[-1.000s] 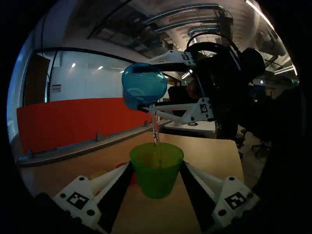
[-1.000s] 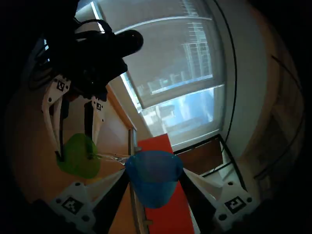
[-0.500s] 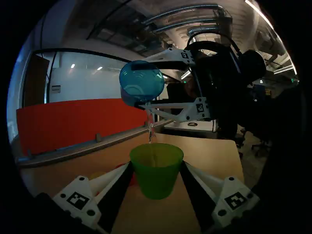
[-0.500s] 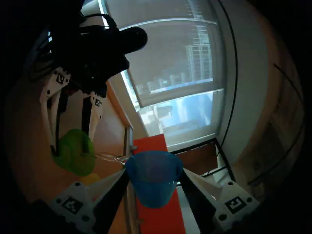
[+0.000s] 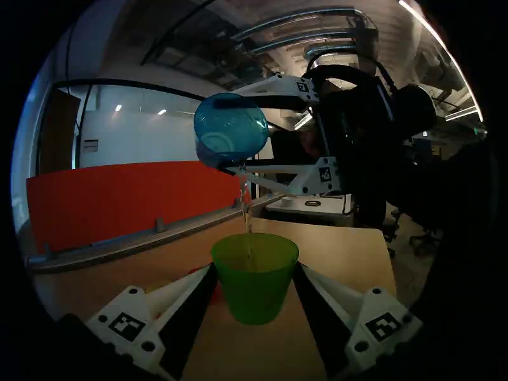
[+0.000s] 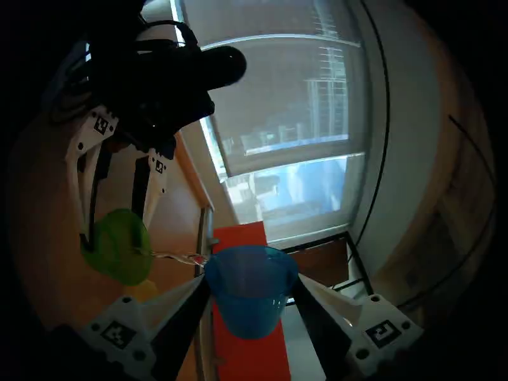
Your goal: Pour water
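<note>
Water [image 5: 245, 204] runs in a thin stream from the tipped blue cup [image 5: 230, 129] into the upright green cup [image 5: 255, 282] below it, over the table [image 5: 343, 247]. My right gripper [image 6: 251, 286] is clamped on the blue cup, and my left gripper [image 5: 255, 270] on the green cup, fingers pressing both sides

No word, number or brand can be read. The nearest things to print are black-and-white square coded markers [image 5: 124, 326], which hold patterns, not letters. One sits on each finger of the left gripper [image 5: 254, 273], either side of the green cup [image 5: 255, 279] it clamps, and likewise on the right gripper [image 6: 251, 282] around the blue cup [image 6: 249, 298]. A small white notice [image 5: 91, 144] on the glass wall [image 5: 140, 133], ahead and up-left of the left gripper, is too small to read.
</note>
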Available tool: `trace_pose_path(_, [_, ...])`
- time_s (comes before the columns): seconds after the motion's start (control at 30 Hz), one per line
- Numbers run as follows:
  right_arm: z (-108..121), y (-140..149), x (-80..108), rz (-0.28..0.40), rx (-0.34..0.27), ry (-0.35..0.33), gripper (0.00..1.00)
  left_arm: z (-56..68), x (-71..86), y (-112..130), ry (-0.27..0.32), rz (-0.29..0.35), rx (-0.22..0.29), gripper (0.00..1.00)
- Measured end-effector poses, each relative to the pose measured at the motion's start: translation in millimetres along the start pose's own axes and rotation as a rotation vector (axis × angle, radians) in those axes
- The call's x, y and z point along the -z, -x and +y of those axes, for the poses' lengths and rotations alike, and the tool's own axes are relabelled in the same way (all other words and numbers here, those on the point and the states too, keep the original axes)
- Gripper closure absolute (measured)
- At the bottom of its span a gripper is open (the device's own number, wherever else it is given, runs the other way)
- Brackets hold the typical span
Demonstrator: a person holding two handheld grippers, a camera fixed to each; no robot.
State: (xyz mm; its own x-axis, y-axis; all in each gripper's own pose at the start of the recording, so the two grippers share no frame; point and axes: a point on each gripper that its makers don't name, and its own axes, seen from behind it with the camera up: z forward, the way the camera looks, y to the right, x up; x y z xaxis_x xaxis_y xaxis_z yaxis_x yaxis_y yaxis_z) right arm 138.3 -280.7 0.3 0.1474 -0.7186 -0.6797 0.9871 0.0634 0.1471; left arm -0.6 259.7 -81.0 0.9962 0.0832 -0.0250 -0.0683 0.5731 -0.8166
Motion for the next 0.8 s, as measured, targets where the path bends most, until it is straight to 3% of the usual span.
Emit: trace_pose_path(0.8, [9.9,-5.2,-0.4,0.007,0.105,0.02,0.11,0.1,-2.0,-2.7,0.0,0.004,-0.001,0.17])
